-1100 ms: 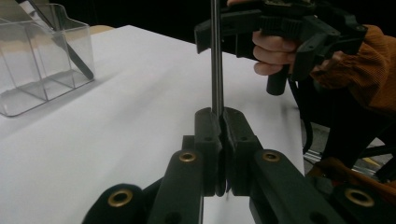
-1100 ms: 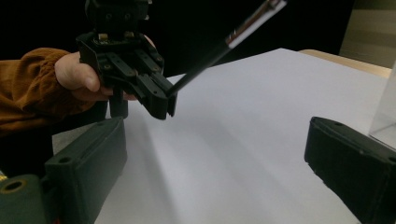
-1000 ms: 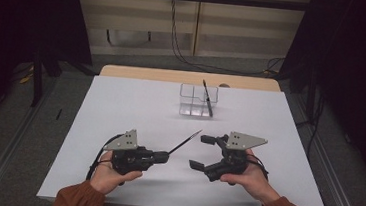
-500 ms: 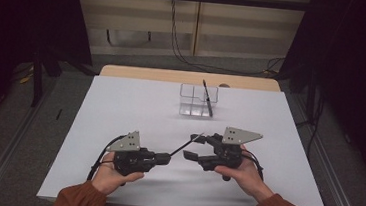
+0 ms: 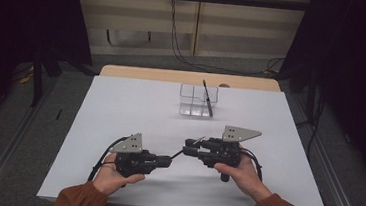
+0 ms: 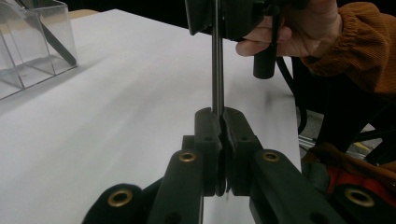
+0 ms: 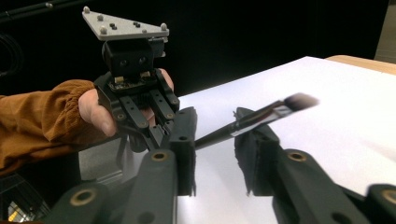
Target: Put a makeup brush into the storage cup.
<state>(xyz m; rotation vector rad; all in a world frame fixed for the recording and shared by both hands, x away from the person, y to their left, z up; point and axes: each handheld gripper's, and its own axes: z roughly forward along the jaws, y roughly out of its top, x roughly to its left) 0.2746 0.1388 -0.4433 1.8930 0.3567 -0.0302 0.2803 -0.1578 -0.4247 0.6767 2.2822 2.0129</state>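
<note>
While the left tool [image 5: 168,159] grips the brush [image 7: 252,117], white table [image 5: 120,107] lies open around.

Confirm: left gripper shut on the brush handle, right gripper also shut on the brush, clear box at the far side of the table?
Not quite. The right gripper is open: in the right gripper view its jaws stand apart with the brush passing between them. The left gripper is shut on the brush handle, seen in the left gripper view, and the clear box is at the far side of the table.

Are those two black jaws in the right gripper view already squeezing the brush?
No, the right gripper has its jaws standing apart, with the brush passing through the gap between them.
</note>
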